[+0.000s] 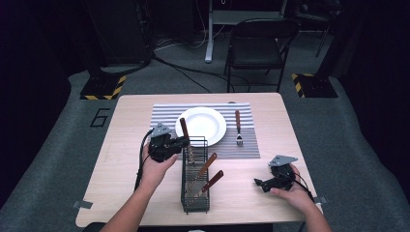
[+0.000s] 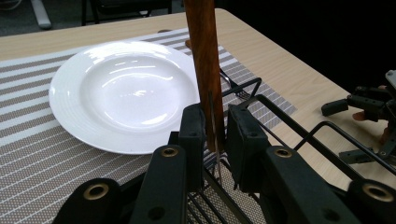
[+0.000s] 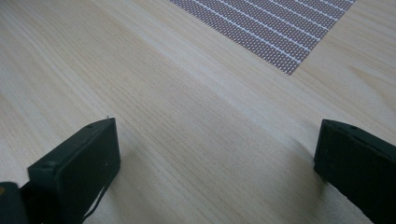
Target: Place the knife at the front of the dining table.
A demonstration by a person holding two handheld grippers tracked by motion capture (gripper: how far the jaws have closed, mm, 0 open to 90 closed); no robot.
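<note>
Left gripper [image 2: 215, 128] was clamped on a wooden-handled utensil [image 2: 204, 60], pads either side of the handle's lower end where the metal shank starts; the utensil stood near upright at the far end of the black wire caddy [image 1: 195, 175]. Business end hidden down in the caddy, so I couldn't tell knife or spoon. Right gripper [image 3: 217, 154] sat low over bare worktop [image 3: 187, 112] with jaws spread wide, nothing between them, well apart from the caddy.

Step looked like pulling this utensil out to lay beside the white plate [image 1: 200, 124] on the striped placemat [image 1: 164, 116]; a fork [image 1: 238, 128] already lay to the plate's right.

To do it well, probably: lift straight up along the handle's axis until the tip clears the wire rim, no sideways drag or the caddy tips. Two more handles [image 1: 208, 164] leaned in the caddy just beside, so keep clear of them. The grip sat low on a smooth handle, so it may swing; move slowly, then lay it flat, parallel to the fork.
</note>
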